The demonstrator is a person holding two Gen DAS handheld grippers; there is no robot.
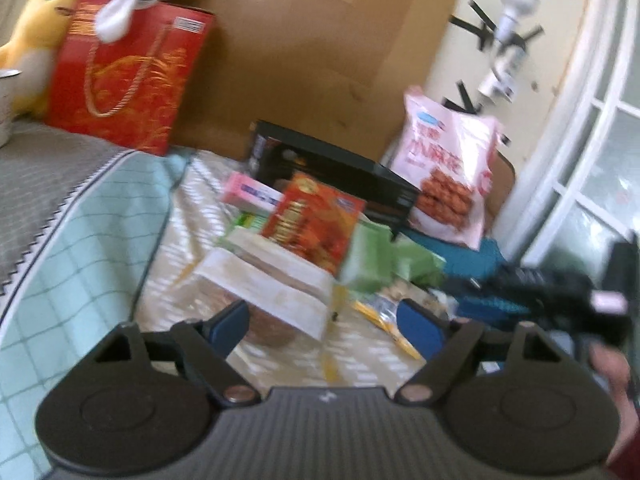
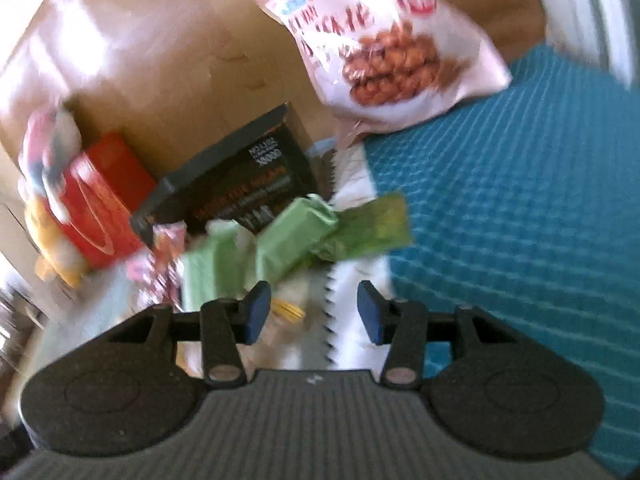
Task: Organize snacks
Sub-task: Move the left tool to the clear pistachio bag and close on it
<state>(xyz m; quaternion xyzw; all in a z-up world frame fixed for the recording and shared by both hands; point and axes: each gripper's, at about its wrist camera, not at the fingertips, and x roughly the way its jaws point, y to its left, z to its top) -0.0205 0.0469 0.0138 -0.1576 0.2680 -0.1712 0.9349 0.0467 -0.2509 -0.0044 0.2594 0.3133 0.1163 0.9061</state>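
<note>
A heap of snacks lies on a pale cloth (image 1: 176, 280). In the left wrist view a cream packet (image 1: 272, 284) with a brown biscuit lies nearest. Behind it stand a red-orange packet (image 1: 316, 220), a small pink box (image 1: 248, 194) and green packets (image 1: 368, 260). My left gripper (image 1: 324, 326) hovers open over the cream packet's near corner, and its pads do not press on it. A pink snack bag (image 1: 448, 176) leans behind a black box (image 1: 332, 168). My right gripper (image 2: 314, 314) is open with nothing between its fingers, just short of the green packets (image 2: 288, 240).
A red gift bag (image 1: 128, 76) and a yellow plush toy (image 1: 32, 36) stand at the back left before a big cardboard box (image 1: 320, 40). A teal quilted cloth (image 2: 520, 200) covers the right side. A person's hand (image 1: 612, 372) shows at the left view's right edge.
</note>
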